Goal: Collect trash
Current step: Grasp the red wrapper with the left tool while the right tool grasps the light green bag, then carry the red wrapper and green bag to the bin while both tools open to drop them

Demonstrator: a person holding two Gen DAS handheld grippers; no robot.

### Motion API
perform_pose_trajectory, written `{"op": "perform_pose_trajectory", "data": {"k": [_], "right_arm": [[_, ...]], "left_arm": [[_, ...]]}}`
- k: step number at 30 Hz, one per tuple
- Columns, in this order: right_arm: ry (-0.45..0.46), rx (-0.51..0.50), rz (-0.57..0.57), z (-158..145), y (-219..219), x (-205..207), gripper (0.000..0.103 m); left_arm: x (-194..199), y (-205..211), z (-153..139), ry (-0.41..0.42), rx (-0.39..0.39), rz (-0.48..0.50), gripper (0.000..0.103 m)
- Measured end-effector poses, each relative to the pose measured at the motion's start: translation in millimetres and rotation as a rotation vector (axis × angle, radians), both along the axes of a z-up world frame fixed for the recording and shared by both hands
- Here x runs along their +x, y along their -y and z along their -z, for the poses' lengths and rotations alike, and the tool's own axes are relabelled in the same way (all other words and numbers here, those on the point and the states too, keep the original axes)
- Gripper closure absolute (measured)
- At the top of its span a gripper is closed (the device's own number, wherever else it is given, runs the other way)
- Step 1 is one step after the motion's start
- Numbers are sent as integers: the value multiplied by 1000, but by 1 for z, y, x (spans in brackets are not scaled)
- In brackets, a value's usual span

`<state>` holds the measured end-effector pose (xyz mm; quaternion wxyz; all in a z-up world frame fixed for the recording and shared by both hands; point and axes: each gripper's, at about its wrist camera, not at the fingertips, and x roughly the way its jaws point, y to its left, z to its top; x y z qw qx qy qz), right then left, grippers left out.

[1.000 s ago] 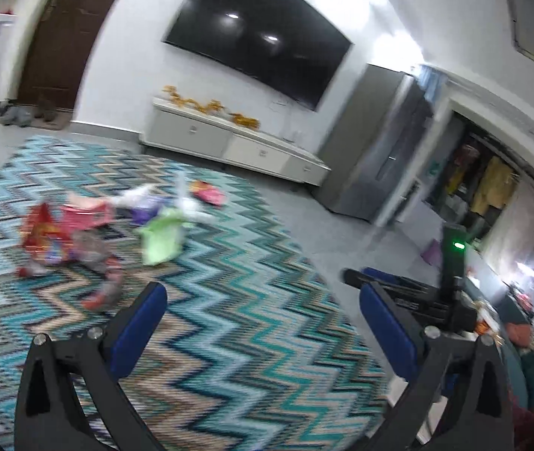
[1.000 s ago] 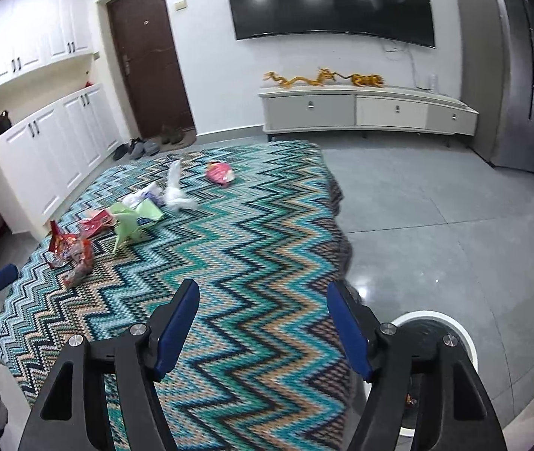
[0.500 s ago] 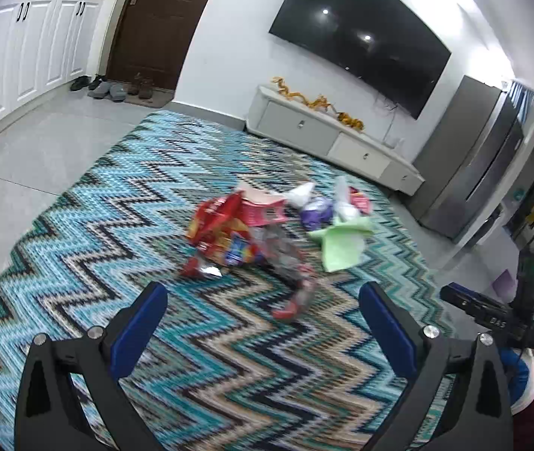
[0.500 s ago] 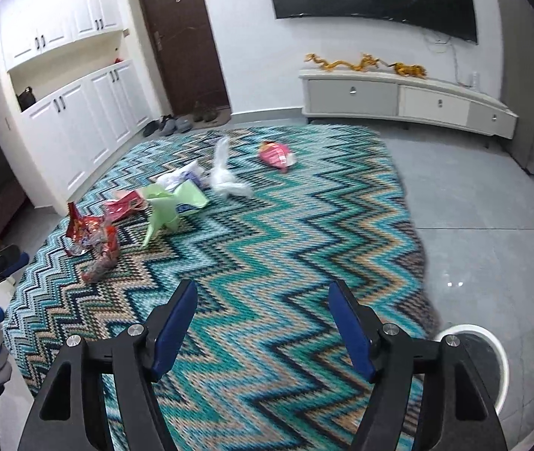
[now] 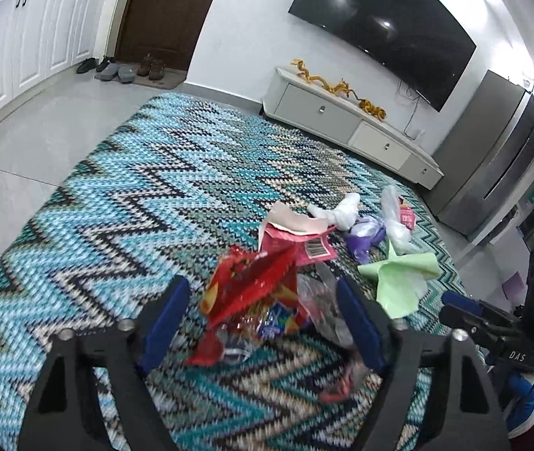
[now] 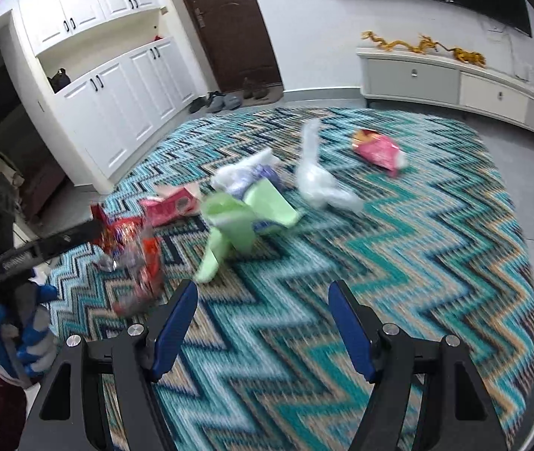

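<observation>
Trash is still all on the rug (image 5: 124, 203); by my judgement nothing is collected yet, and the first pick is only starting.

Nearest to me, my left gripper (image 5: 263, 323) has just been narrowing its jaws, and the red snack wrapper (image 5: 251, 289) with some clear plastic stands between the blue pads. I cannot see the pads pressing on it, so I count it as not yet grasped. My right gripper (image 6: 263, 323) is released, with only bare rug between its pads.

A little farther lie the pink carton (image 5: 297, 236) and the green paper (image 5: 402, 282). Behind them are the purple wrapper (image 5: 364, 233), a white crumpled bag (image 5: 342, 210) and a clear plastic bag (image 6: 319, 184). All of these remain to be picked up.

The left view shows the red wrapper inside the jaws; in the right view this wrapper is blurred. The right view shows the pink snack bag (image 6: 379, 150) lying apart, well visible, while the left view shows only a corner of it behind the clear bag. The right view also shows the gloved hand (image 6: 22, 338) that carries the left gripper. Farthest is the white cabinet (image 6: 454, 82). I see no bin clearly.
</observation>
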<state>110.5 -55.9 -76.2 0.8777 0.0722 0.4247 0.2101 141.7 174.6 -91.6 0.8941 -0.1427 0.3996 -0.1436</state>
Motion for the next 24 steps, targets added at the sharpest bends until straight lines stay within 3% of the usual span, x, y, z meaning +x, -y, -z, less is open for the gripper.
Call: {"op": "perform_pose_trajectory", "data": {"k": [3,6,8,10,12,24], "right_arm": [[-24,36,-16,6,-11,18,33],[-52,71,-14,13,-16,31,36],[-69,85,-1,18,-17,37,49],[-82,105,6,22,-16,40,73],[-81,117,10,23,-13,40,84],[70,136,14,-20,28,-20,87]], "left_arm": [[10,5,5,-19,4,14,54],[15,7,9,-32,-6,36,63],[16,9,11,-31,8,36,70],[15,9,12,-33,11,34,75],[12,9,11,-33,10,27,79],[-26,8,-27,51,52,-31,82]]}}
